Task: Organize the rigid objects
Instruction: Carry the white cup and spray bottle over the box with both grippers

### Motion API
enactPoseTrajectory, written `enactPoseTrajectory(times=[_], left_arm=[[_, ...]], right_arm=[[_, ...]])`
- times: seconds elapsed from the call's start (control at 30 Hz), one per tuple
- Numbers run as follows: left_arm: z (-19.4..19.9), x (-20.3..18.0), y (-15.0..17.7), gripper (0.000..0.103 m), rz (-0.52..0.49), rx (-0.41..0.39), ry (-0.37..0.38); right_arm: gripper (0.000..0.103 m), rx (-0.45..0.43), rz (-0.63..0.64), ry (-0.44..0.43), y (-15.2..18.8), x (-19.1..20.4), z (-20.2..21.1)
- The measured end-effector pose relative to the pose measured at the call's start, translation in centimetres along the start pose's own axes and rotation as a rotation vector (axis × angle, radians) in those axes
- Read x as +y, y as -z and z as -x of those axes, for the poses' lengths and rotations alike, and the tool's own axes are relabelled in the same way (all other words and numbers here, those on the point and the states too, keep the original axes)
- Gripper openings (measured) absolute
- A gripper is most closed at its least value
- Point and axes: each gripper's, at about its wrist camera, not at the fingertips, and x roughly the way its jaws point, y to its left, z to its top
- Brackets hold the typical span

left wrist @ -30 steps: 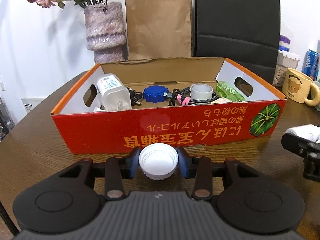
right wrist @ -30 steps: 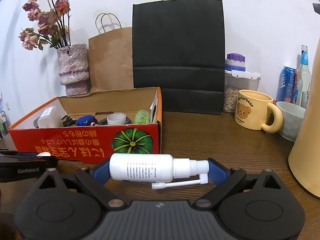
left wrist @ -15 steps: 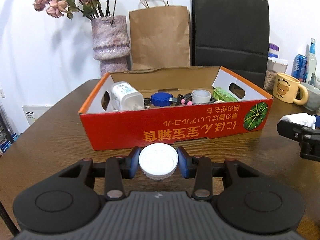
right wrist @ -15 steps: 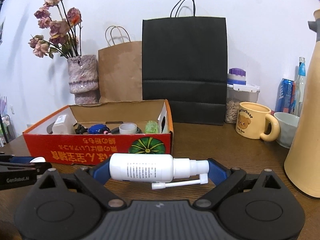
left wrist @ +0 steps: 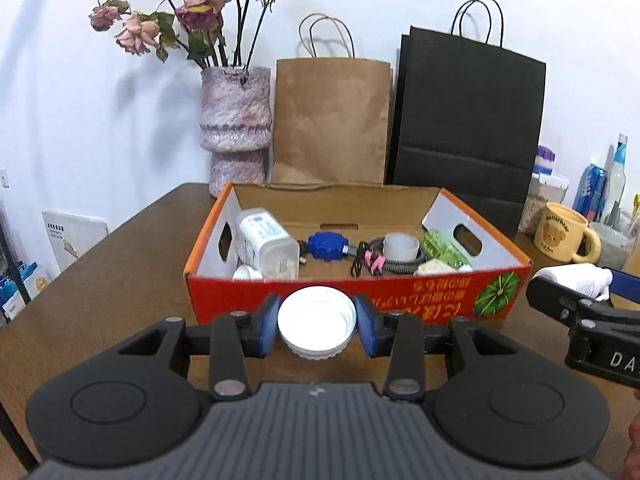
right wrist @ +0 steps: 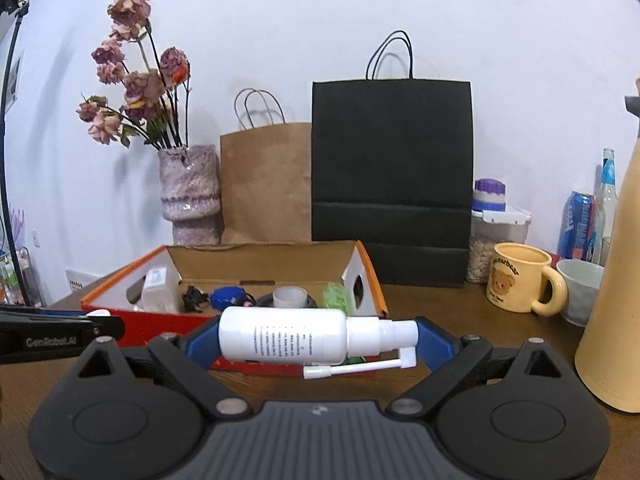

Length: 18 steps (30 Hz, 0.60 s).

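Observation:
My left gripper (left wrist: 317,324) is shut on a white screw cap (left wrist: 317,322) and holds it in front of the red cardboard box (left wrist: 280,292). My right gripper (right wrist: 318,340) is shut on a white spray bottle (right wrist: 288,338) lying sideways between the pads, raised in front of the box's right end (right wrist: 364,280). The bottle also shows in the left wrist view (left wrist: 576,278). Inside the box lie a white charger (left wrist: 266,242), a blue knob (left wrist: 327,246), a coiled cable (left wrist: 396,266) with a grey tape roll (left wrist: 401,246), and a green bottle (left wrist: 444,250).
Behind the box stand a flower vase (left wrist: 235,120), a brown paper bag (left wrist: 332,120) and a black paper bag (left wrist: 464,112). To the right are a yellow bear mug (right wrist: 520,282), a grey bowl (right wrist: 580,288), a seed jar (right wrist: 496,240), a can (right wrist: 576,224) and a tall cream jug (right wrist: 616,280).
Both grippers have risen and drawn back from the box, still holding the cap and the spray bottle. The inside of the box shows more from above.

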Motion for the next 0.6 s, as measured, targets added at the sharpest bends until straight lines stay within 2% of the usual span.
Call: enactPoseTrajectory(times=[0.3,0.6], left_arm=[[-0.6,0.7,-2.9,0.041,0.027,-0.073,-0.013],[-2.4,0.8,-5.2,0.041,0.043,-0.111,-0.033]], right_arm=[[0.097,-0.020,-0.012,0.002,-1.8,0.8,-1.8],[0.097,-0.036,-0.013,-0.009,-3.5,1.2,-4.7]])
